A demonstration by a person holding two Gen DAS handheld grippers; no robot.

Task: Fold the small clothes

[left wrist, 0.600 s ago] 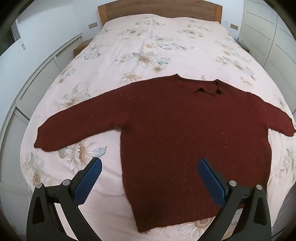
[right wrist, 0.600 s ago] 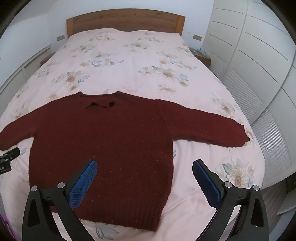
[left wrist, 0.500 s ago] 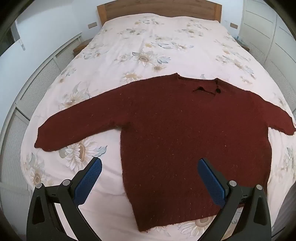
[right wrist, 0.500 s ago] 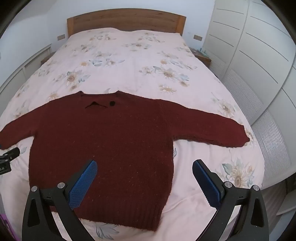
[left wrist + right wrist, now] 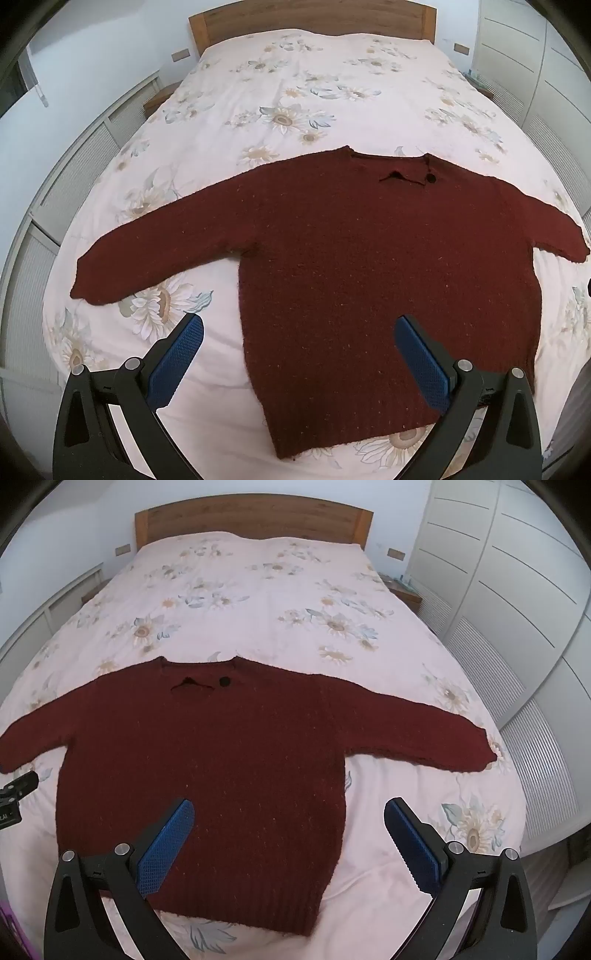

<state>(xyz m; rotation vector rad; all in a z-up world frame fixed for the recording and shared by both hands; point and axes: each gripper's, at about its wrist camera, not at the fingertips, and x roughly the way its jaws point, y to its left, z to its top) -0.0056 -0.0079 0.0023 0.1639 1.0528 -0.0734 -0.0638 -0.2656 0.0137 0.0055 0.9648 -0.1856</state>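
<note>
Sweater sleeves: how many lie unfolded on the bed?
2. Left sleeve spread flat toward the bed's left edge; right sleeve spread flat toward the right edge. Neither is folded.

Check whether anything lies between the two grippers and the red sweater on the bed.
Nothing visible does. The red sweater lies flat on the bed with both sleeves spread, and the left gripper and right gripper hover open above its lower half.

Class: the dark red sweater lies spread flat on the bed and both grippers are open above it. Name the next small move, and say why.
Probably lower the left gripper to the left sleeve and pinch its cuff, ready to fold inward. The sweater lies flat, sleeves outstretched, nothing folded; the right gripper holds nothing either.
</note>
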